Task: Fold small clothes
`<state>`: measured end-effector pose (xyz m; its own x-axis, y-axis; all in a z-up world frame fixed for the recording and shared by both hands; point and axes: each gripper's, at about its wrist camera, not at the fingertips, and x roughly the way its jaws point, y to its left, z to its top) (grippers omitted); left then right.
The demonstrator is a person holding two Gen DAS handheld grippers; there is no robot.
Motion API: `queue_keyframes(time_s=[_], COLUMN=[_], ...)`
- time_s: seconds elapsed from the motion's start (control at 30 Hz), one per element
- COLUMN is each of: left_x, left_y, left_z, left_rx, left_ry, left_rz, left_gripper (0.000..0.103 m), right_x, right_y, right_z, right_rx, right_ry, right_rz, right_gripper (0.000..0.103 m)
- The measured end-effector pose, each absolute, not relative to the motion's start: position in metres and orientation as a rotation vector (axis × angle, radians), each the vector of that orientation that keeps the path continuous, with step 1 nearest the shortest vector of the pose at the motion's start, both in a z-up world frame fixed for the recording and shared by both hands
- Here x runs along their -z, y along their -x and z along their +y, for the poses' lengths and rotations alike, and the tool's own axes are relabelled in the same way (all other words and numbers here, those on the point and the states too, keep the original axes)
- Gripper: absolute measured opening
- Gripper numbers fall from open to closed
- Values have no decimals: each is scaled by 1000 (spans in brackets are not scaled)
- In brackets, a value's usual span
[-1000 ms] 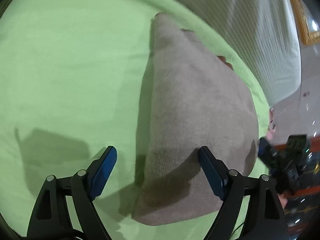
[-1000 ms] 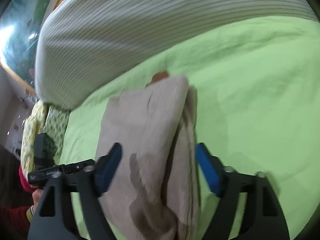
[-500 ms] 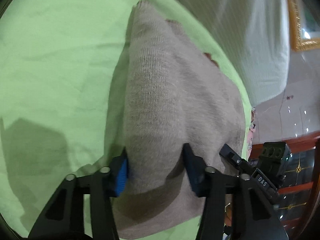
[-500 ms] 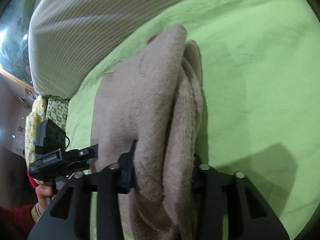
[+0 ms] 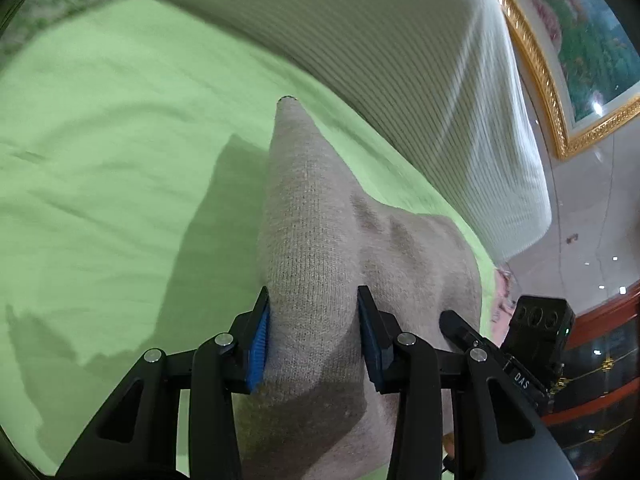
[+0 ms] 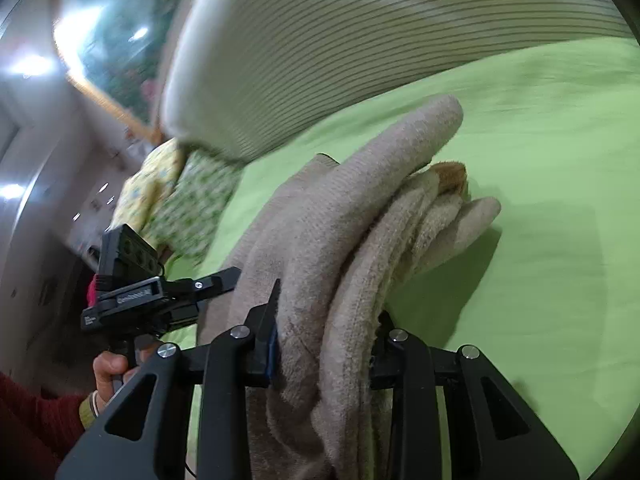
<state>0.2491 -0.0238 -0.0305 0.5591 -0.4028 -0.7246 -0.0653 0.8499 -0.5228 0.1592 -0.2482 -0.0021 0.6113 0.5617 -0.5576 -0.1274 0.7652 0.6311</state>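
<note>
A folded beige knit garment [image 5: 320,248] is held up off the green bed sheet [image 5: 112,152]. My left gripper [image 5: 314,340] is shut on one side of it, blue pads pressed into the knit. My right gripper [image 6: 326,344] is shut on the other side, where several stacked layers of the garment [image 6: 352,216] show edge-on. Its far tip hangs free above the sheet [image 6: 560,160]. The right gripper shows at the lower right in the left wrist view [image 5: 516,360], and the left gripper shows at the left in the right wrist view [image 6: 160,292].
A large white ribbed pillow [image 5: 400,60] lies along the far side of the bed, also in the right wrist view [image 6: 340,40]. Floral pillows [image 6: 180,204] sit at the bed's end. A gold-framed picture [image 5: 580,40] hangs on the wall.
Both grippers have closed on the folded garment and lifted it off the sheet; its shadow now falls below it. Both cameras have tilted upward.
</note>
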Motion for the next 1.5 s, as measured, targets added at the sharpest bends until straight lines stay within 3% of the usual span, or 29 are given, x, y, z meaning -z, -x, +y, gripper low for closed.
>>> queue_keyframes(time_s=[0.2, 0.43, 0.5, 0.63, 0.7, 0.83, 0.93, 1.1, 1.43, 1.5], left_x=[13, 60, 64, 64, 62, 53, 51, 59, 81, 82], left_y=[-189, -172, -164, -160, -156, -134, -116, -85, -67, -69], left_z=[76, 96, 106, 102, 102, 102, 99, 88, 77, 77], left_rx=[121, 27, 44, 26, 29, 32, 42, 80, 81, 78], left_ry=[540, 513, 506, 410, 385, 303, 228, 106, -5, -8], left_rz=[924, 973, 980, 1002, 1013, 1040, 1076, 1119, 1162, 1156], left_gripper=[39, 32, 34, 52, 52, 53, 63, 64, 65, 65], right_x=[24, 68, 83, 93, 89, 70, 56, 38, 66, 68], right_y=[-182, -184, -182, -168, -157, -135, -114, -75, -63, -66], right_z=[-175, -143, -147, -166, -176, -181, -178, -164, -131, -127], right_rx=[-547, -523, -479, -399, -368, -324, -300, -301, -287, -289], right_ry=[-541, -488, -492, -527, -548, -547, -529, -451, -327, -309], right_rz=[860, 982, 1046, 1061, 1051, 1002, 963, 929, 1031, 1046], right_gripper=[32, 33, 40, 51, 53, 53, 53, 53, 53, 46])
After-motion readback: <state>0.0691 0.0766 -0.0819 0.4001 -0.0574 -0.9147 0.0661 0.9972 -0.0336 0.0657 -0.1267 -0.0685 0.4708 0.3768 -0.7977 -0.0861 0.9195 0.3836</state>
